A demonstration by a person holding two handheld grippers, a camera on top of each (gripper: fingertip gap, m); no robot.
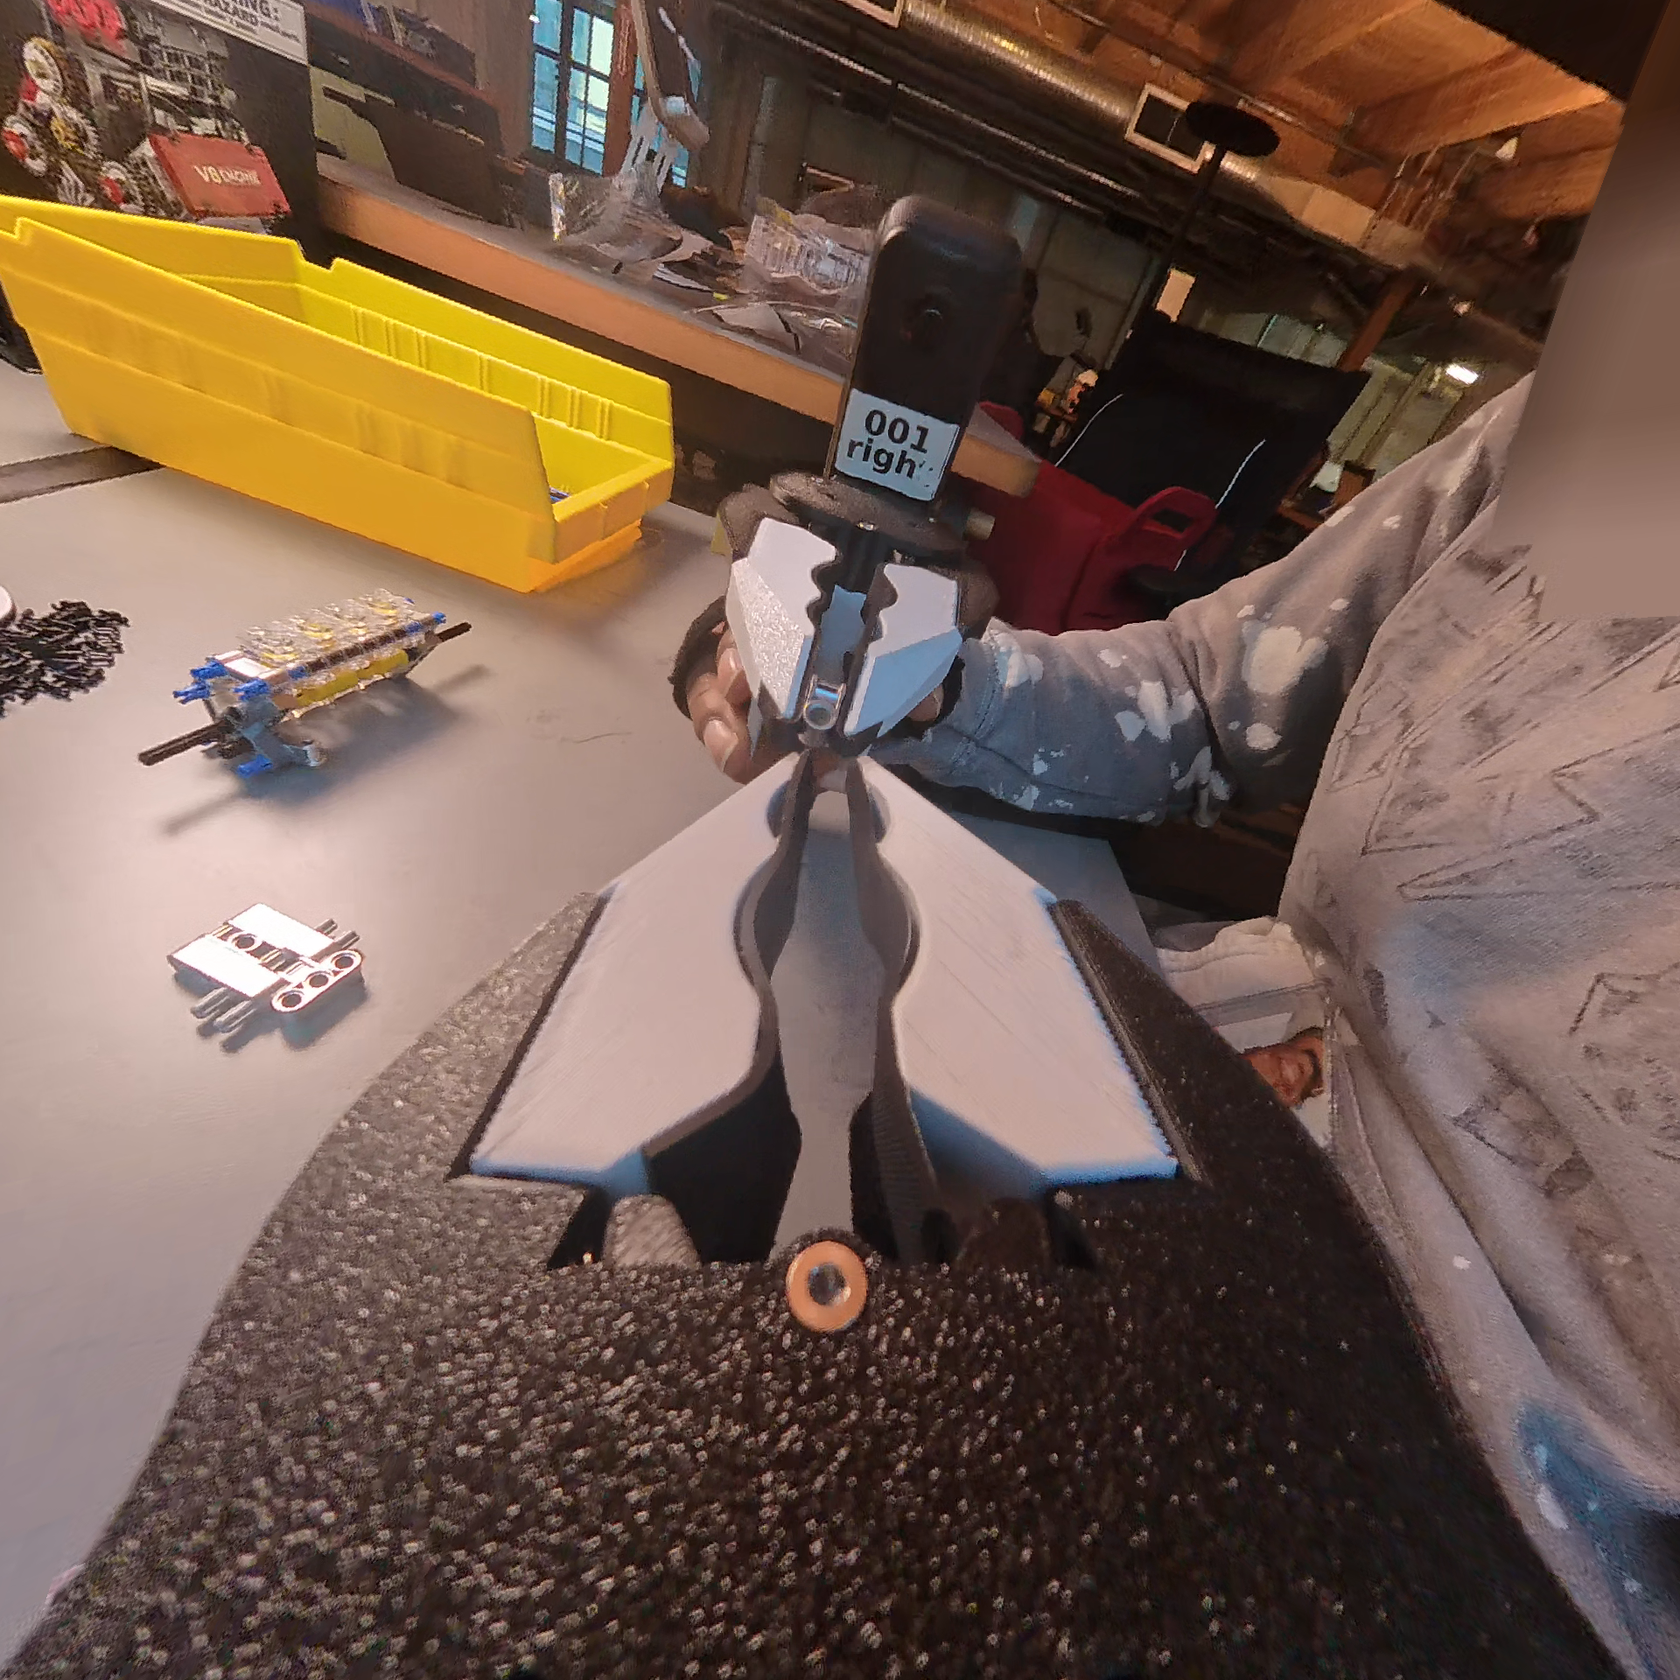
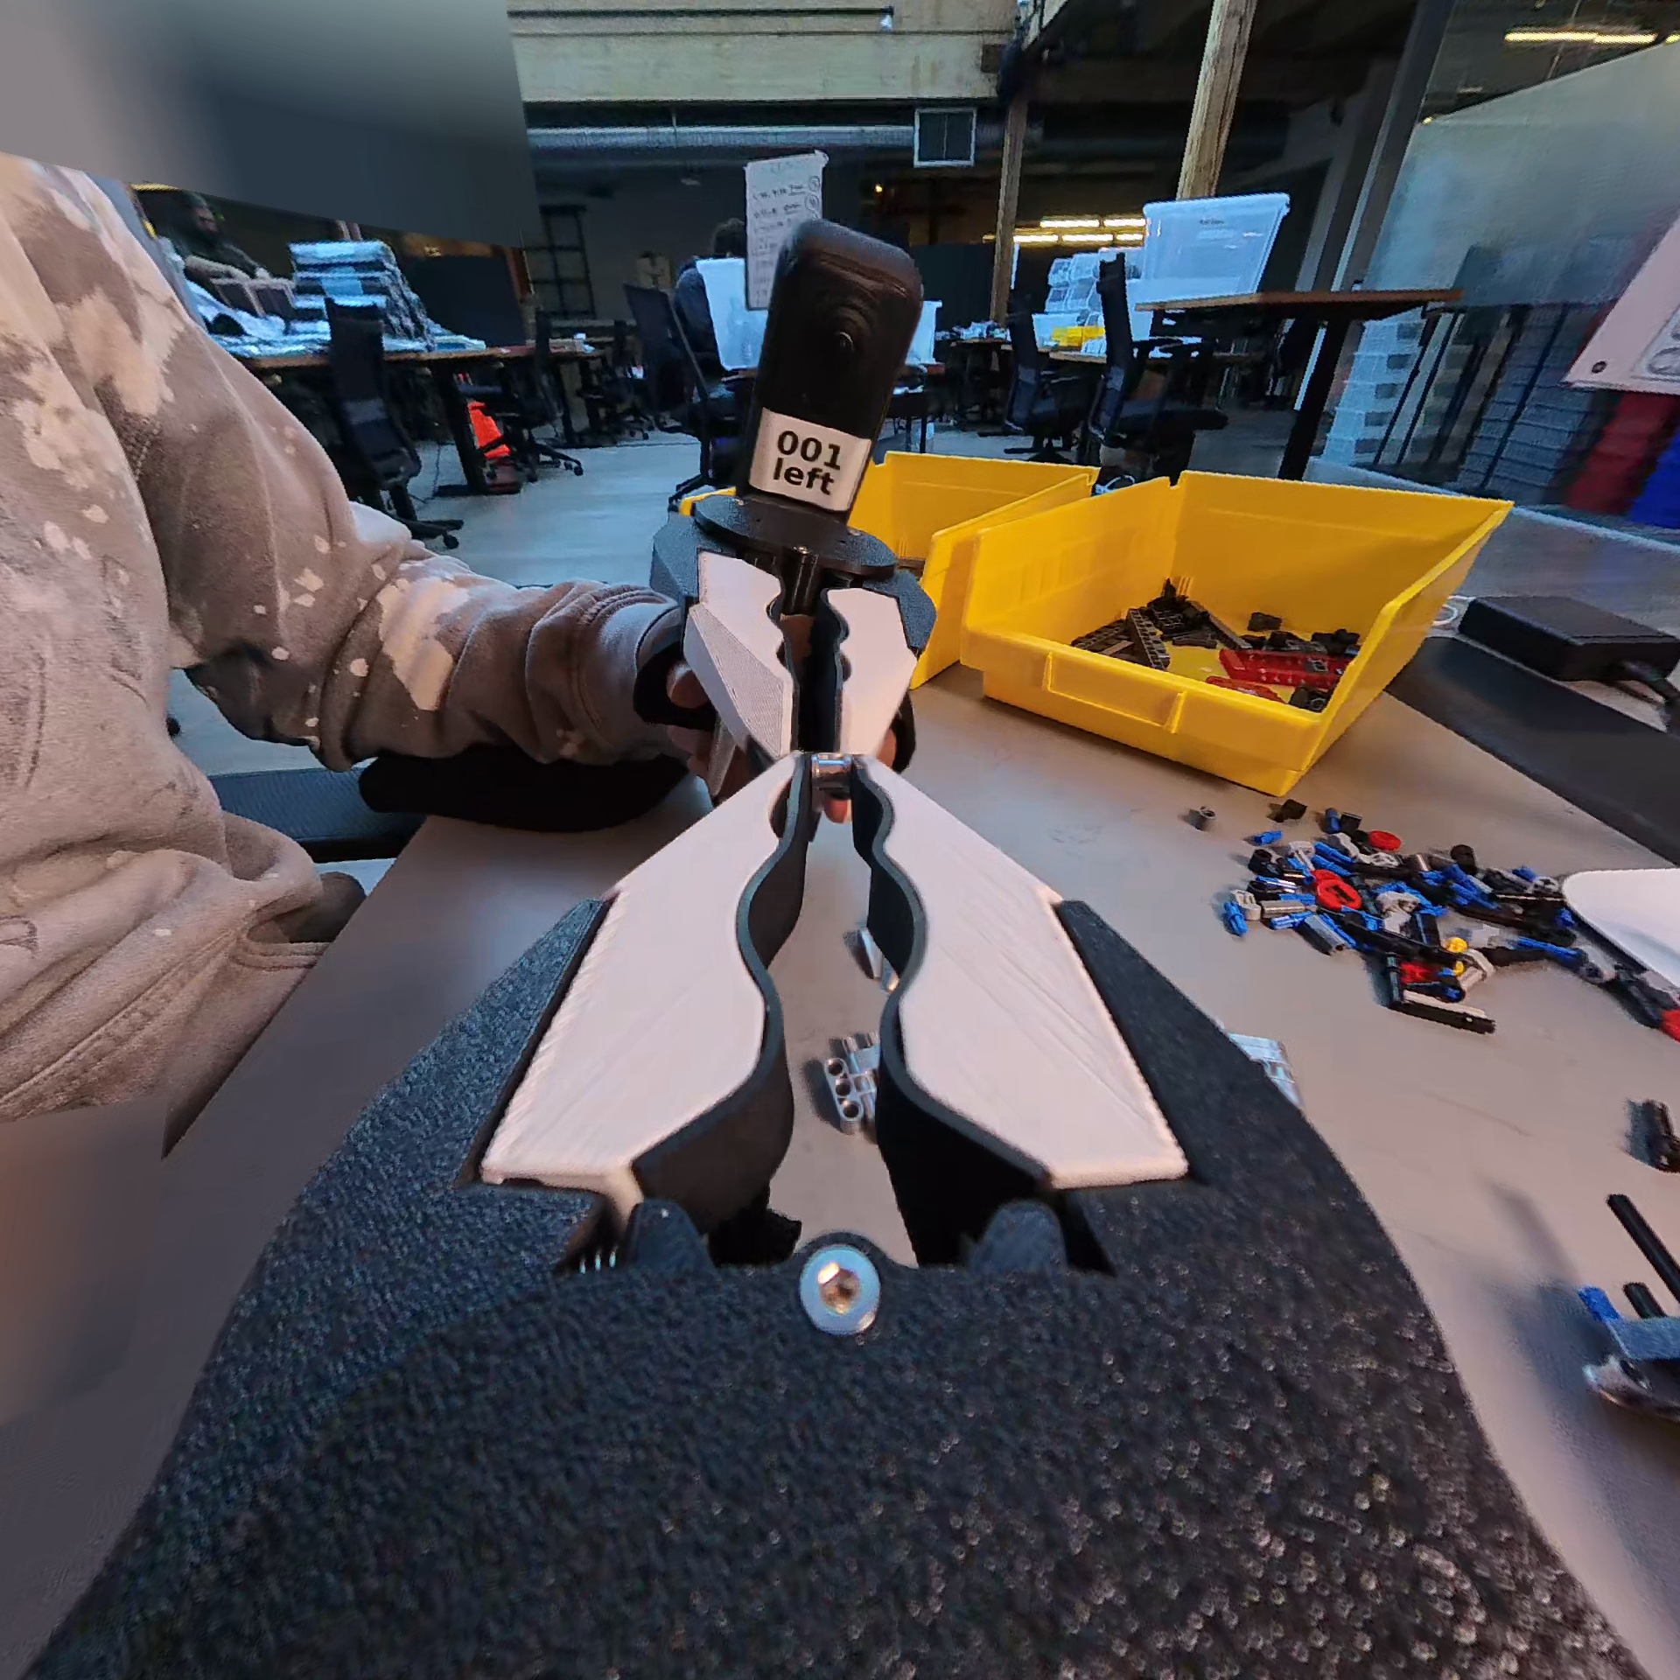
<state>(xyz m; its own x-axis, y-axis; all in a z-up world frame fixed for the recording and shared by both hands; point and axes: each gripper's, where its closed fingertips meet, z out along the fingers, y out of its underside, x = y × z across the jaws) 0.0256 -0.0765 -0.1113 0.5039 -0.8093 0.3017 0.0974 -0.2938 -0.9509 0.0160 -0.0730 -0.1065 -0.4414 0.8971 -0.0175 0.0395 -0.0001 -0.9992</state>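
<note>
My two grippers meet tip to tip above the grey table (image 1: 409, 864). A small grey connector piece (image 2: 829, 771) with a round hole sits between the fingertips of my right gripper (image 2: 829, 773), which is shut on it. In the left wrist view the same piece (image 1: 821, 714) shows in the right gripper (image 1: 823, 727). My left gripper (image 1: 825, 768) has its jaws nearly closed, with its tips at the same piece. It also shows in the right wrist view (image 2: 818, 750). A person's hands in speckled grey sleeves (image 1: 1136, 691) hold both tools.
On the table lie a blue-and-clear built model (image 1: 309, 673), a flat grey assembly (image 1: 268, 964) and a heap of black pieces (image 1: 55, 636). A yellow bin (image 1: 364, 400) stands behind. The right wrist view shows a yellow bin (image 2: 1136, 718) with black and red parts and a pile of loose pieces (image 2: 1409, 918). My left and right fingertips are right by each other. The flat grey assembly (image 1: 268, 964) is about 15 centimetres from both grippers' fingertips.
</note>
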